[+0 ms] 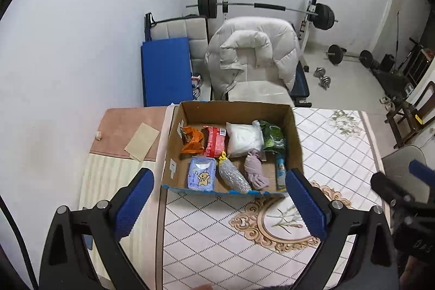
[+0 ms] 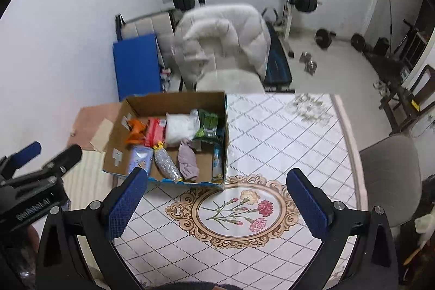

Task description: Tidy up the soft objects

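Both grippers hover above table, nothing held: left gripper [image 1: 220, 197] jaws wide apart, right gripper [image 2: 216, 197] same. Soft items (white pouch [image 1: 243, 139], purple cloth [image 1: 255, 170], wipes pack [image 1: 200, 173]) lie inside cardboard box [image 1: 233, 106]. Looks like packing's done or paused; next prob. a check w/ no regrasp.

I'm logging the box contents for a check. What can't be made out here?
- Small bottle in the cardboard box, left wrist view: partly behind the left gripper fingertip.
- Pack labels: too small.
- Green pack, right wrist view: blurred, partly behind the box wall.
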The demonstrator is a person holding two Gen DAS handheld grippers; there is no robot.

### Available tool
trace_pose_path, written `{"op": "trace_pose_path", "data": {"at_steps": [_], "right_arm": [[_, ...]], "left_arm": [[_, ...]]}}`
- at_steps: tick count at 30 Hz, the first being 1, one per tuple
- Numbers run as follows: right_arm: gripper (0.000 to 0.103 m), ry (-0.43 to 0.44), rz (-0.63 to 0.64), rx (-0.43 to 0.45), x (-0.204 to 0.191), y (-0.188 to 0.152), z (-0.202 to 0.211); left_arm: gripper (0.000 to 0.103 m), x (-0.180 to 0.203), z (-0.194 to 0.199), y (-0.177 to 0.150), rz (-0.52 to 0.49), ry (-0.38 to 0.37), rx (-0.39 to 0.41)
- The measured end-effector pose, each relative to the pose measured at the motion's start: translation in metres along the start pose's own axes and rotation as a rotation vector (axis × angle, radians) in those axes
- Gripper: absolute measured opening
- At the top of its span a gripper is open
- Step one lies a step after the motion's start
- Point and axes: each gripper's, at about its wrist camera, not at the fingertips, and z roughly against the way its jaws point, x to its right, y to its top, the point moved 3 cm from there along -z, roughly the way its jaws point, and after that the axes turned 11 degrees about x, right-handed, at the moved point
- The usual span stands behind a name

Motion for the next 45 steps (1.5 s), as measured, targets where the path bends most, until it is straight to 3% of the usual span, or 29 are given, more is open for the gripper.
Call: {"op": "trace_pose_path", "data": {"at_steps": [6, 16, 45], "right_arm": [[0.103, 0.016, 0.034, 0.072, -0.005, 0.001, 0.060], [0.103, 0.018, 0.085, 0.120, -0.009, -0.007, 0.115], [0.103, -0.043, 0.081, 0.148, -0.005, -0.002, 0.104]], "left_arm": [[0.099, 0.002, 0.043, -0.004, 0.012, -0.017, 0.024], [0.099, -0.010, 0.091, -0.004, 0.035, 0.015, 0.088], [0.103, -0.008, 0.082, -0.009, 0.040, 0.053, 0.093]]}}
